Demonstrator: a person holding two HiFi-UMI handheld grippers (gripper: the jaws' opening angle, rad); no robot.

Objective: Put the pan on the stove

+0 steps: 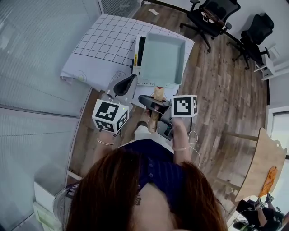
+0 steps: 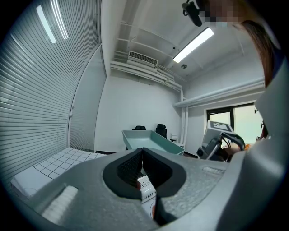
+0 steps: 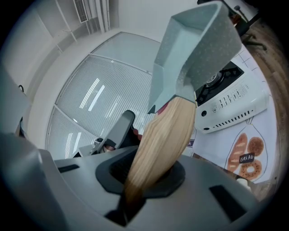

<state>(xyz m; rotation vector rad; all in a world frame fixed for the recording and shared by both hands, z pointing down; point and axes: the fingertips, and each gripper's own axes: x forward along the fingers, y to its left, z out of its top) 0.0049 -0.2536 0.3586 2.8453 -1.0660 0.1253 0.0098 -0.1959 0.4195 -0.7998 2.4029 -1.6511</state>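
Note:
A square pale-teal pan (image 1: 162, 58) with a wooden handle (image 1: 158, 94) hangs over the white stove (image 1: 138, 53) on the table. My right gripper (image 1: 153, 105) is shut on that handle. In the right gripper view the handle (image 3: 158, 144) rises from between the jaws of the right gripper (image 3: 146, 178). The pan (image 3: 194, 49) is tilted above the stove (image 3: 226, 106). My left gripper (image 1: 128, 81) hovers just left of the handle, shut and empty. The left gripper view shows the left gripper (image 2: 142, 153) with its pads meeting, and the pan (image 2: 151, 140) ahead of it.
A white grid-patterned cloth (image 1: 104, 43) covers the table. A mat with bread pictures (image 3: 246, 155) lies by the stove. Two black office chairs (image 1: 212, 13) stand on the wooden floor beyond. A glass wall with blinds (image 1: 36, 67) runs along the left.

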